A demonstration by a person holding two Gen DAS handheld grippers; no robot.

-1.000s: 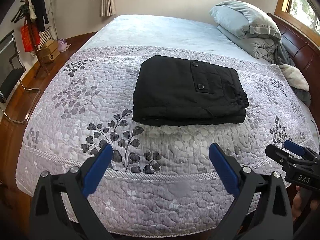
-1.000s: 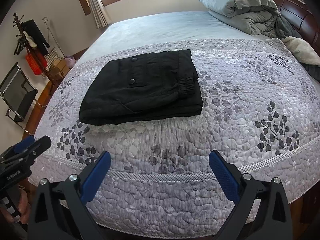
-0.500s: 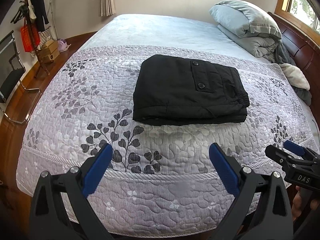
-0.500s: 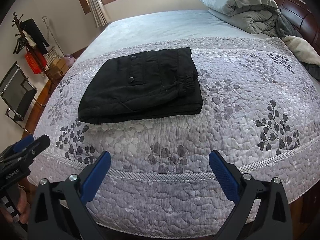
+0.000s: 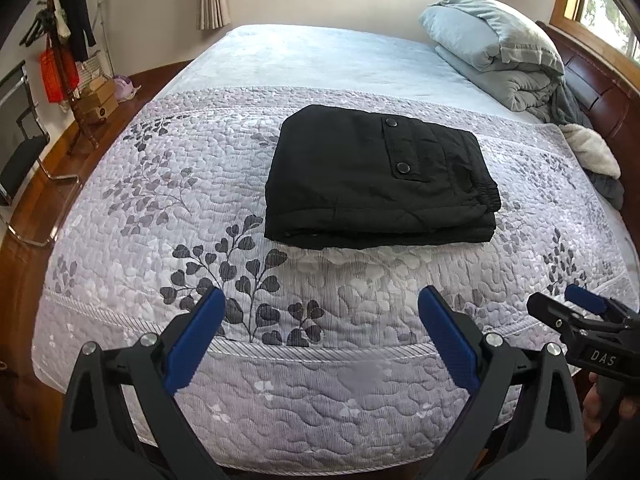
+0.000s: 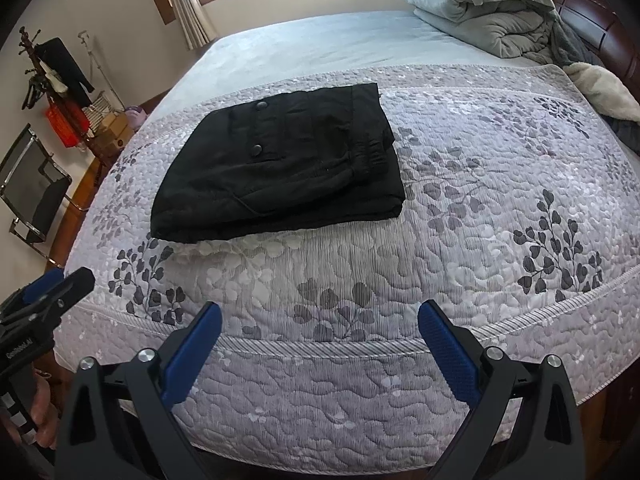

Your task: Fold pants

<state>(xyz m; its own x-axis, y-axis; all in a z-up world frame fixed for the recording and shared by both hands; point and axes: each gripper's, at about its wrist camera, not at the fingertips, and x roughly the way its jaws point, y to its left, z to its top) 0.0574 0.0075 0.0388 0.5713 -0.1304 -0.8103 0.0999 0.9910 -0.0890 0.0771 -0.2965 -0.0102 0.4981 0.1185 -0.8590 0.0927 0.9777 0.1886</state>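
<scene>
Black pants (image 5: 372, 180) lie folded into a compact rectangle on the quilted bedspread (image 5: 160, 208), pocket flap with two snaps on top. They also show in the right wrist view (image 6: 280, 168). My left gripper (image 5: 320, 300) is open and empty, held back over the bed's near edge, well short of the pants. My right gripper (image 6: 320, 316) is open and empty, also back at the near edge. The right gripper shows at the right in the left wrist view (image 5: 576, 312); the left gripper shows at the left in the right wrist view (image 6: 56, 284).
Folded grey duvet and pillows (image 5: 492, 48) sit at the headboard end, with a fleece blanket (image 5: 592, 152) beside them. A chair (image 5: 20, 148), a coat rack (image 5: 64, 20) and boxes stand on the wooden floor left of the bed.
Both grippers have drifted very slightly; the pants sit a touch higher in both views. Nothing was grasped or released.
</scene>
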